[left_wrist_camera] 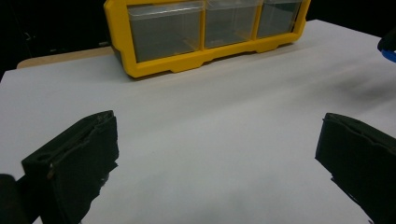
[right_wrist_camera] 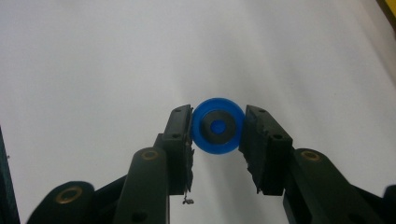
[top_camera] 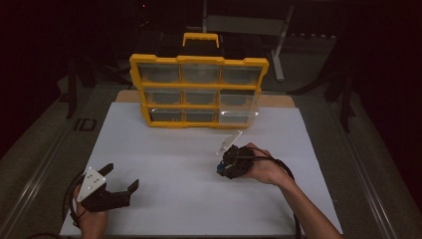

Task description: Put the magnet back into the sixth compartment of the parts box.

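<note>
Blue disc [right_wrist_camera: 218, 125] sits pinched between my right claw's [right_wrist_camera: 218, 133] pads, lifted clear for carrying, while my left claw [left_wrist_camera: 217, 154] waits open

- Drawer organiser [left_wrist_camera: 154, 65]: top rows cut off by the upper edge in the left gripper view; drawer contents too dim to tell.
- Blue disc [top_camera: 220, 171]: largely hidden under the right gripper [top_camera: 225, 167] in the high view.
- Left gripper [left_wrist_camera: 219, 158]: jaw tips cut off below.
</note>
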Demonstrator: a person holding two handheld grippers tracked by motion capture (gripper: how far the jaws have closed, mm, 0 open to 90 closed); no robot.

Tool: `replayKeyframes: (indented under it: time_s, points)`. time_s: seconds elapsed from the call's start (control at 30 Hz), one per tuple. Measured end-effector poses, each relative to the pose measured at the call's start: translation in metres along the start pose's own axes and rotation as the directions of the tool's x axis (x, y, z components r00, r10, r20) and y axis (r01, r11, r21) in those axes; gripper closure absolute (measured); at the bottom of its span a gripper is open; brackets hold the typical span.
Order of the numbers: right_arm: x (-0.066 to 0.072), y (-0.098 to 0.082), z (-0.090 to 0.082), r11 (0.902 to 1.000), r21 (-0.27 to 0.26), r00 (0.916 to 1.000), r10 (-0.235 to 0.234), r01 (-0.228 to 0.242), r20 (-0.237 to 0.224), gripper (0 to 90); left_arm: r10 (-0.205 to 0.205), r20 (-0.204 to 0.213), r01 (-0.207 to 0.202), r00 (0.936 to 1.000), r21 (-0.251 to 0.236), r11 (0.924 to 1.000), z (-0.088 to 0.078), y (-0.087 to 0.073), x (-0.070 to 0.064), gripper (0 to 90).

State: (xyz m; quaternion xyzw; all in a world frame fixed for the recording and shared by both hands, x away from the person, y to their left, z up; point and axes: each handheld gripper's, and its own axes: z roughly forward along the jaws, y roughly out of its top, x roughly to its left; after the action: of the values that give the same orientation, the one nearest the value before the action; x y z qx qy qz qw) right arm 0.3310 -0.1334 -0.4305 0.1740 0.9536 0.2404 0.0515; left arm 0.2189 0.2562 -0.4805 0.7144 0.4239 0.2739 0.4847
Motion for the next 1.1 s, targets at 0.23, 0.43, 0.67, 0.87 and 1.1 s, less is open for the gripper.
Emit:
replayKeyframes:
  time_s: [0.23, 0.43, 0.67, 0.87, 1.1]
  points:
    - [-0.002, 0.002, -0.003, 1.0, -0.002, 1.0, 0.003, -0.003, 0.006, 63.3, 0.001, 0.003, -0.001, 1.0, 0.0, 1.0, 0.0, 0.0, 0.0, 0.0]
    - [-0.006, 0.004, -0.007, 1.0, -0.006, 0.9999, 0.008, -0.008, 0.01, 63.3, 0.002, 0.004, -0.002, 1.0, 0.0, 1.0, 0.0, 0.0, 0.0, 0.0]
    - [-0.009, 0.006, -0.009, 0.9998, -0.011, 0.9997, 0.018, -0.018, 0.017, 63.3, 0.001, 0.004, -0.001, 1.0, 0.0, 1.0, 0.0, 0.0, 0.0, 0.0]
    - [-0.014, 0.008, -0.012, 0.9996, -0.015, 0.9995, 0.022, -0.022, 0.024, 63.3, 0.001, 0.004, -0.001, 1.0, 0.0, 1.0, 0.0, 0.0, 0.0, 0.0]
    - [-0.018, 0.011, -0.018, 0.9995, -0.021, 0.9991, 0.025, -0.024, 0.035, 63.3, 0.002, 0.005, -0.002, 1.0, 0.0, 1.0, 0.0, 0.0, 0.0, 0.0]
